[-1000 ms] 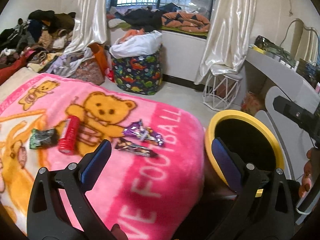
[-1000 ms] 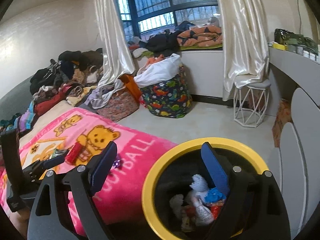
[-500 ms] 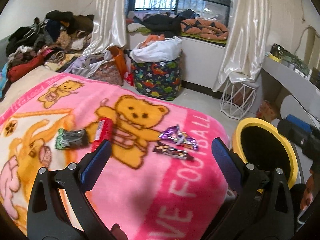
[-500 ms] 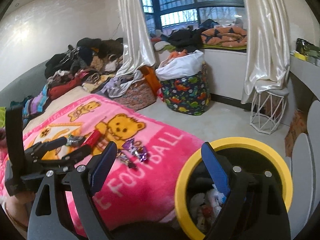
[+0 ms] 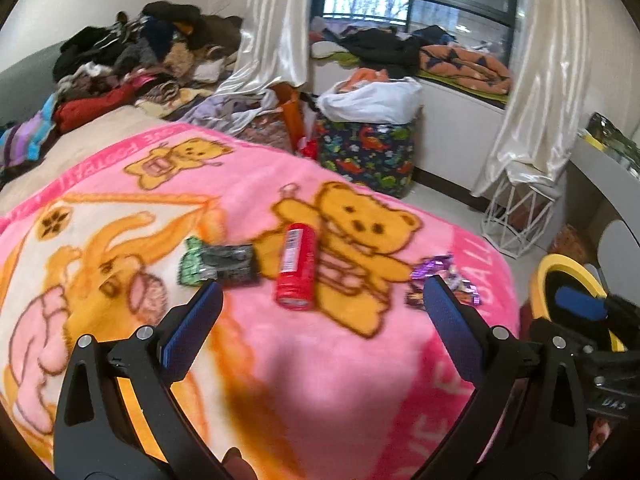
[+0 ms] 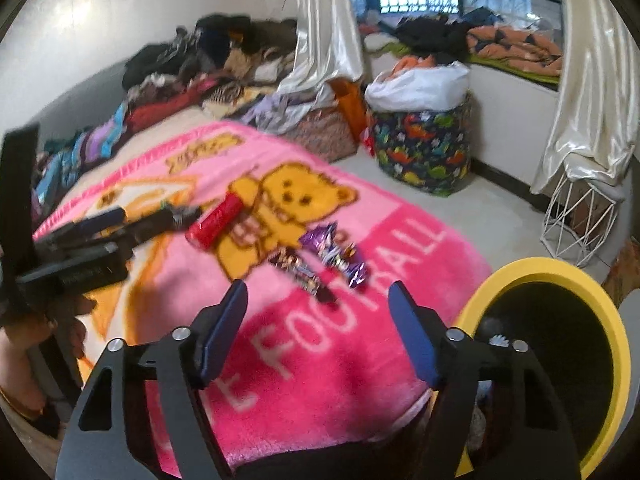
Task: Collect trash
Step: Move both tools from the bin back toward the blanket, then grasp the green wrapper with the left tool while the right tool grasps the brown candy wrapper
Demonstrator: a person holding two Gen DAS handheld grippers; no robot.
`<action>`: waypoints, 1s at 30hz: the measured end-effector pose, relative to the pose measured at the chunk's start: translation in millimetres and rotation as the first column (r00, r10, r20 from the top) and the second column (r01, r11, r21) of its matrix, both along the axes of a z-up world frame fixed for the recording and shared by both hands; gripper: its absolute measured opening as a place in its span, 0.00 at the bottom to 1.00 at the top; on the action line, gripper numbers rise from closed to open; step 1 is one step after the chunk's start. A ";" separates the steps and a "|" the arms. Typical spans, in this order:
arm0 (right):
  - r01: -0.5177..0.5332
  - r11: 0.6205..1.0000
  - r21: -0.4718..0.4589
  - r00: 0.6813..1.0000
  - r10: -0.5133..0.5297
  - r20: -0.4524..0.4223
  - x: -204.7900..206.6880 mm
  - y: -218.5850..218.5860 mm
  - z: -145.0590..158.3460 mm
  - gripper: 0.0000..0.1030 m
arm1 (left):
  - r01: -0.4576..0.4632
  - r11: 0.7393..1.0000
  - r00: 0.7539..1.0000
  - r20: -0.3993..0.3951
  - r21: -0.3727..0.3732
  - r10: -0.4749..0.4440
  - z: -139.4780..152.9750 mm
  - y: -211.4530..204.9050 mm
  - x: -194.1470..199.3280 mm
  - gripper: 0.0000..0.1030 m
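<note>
Pink blanket (image 6: 340,360) on bed carried red can (image 6: 216,222) and wrappers (image 6: 334,256). Yellow bin (image 6: 548,276) at 4 o'clock, contents unclear. Right tool (image 6: 316,320) had just been closing, empty; left tool (image 5: 320,308) open, empty.

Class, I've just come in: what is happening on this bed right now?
A person holding a gripper in each hand is clearing litter off a pink bear blanket. Both the left gripper and right gripper are empty; the right one's jaws have just been closing. A red tube, a dark green wrapper and purple wrappers lie untouched. A yellow-rimmed bin stands beside the bed.
</note>
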State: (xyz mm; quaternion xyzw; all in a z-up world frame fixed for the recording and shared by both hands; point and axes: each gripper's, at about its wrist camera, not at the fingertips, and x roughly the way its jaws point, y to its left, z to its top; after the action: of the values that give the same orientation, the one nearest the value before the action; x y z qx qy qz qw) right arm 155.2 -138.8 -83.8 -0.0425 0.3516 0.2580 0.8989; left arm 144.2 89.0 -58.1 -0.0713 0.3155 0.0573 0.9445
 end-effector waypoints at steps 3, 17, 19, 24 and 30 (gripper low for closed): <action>-0.022 0.999 -0.033 0.999 0.021 -0.042 9.5 11.5 -10.6 0.56 | -0.044 0.999 0.999 -0.009 -0.024 0.043 -7.4 16.5 0.5 0.89; -0.086 0.985 -0.148 0.979 0.056 -0.196 57.1 46.8 -42.7 0.41 | -0.187 0.970 0.982 -0.050 -0.157 0.182 -33.2 82.4 14.2 0.89; -0.089 0.982 -0.165 0.975 0.052 -0.215 62.8 52.6 -47.8 0.38 | -0.214 0.965 0.977 -0.050 -0.152 0.209 -35.5 89.2 16.0 0.89; -0.108 0.979 -0.174 0.959 0.056 -0.278 76.1 60.9 -61.2 0.17 | -0.221 0.958 0.975 -0.058 -0.183 0.214 -43.5 100.1 27.8 0.89; -0.129 0.980 -0.151 0.960 0.085 -0.267 70.0 62.0 -58.9 0.14 | -0.250 0.928 0.968 -0.103 -0.276 0.230 -57.1 115.3 43.7 0.68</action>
State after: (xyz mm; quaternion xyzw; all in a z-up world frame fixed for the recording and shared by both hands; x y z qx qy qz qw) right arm 225.2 -76.7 -142.7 -0.1028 0.4836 0.2794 0.8231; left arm 187.9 204.3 -115.2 -0.2435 0.3417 0.1282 0.8986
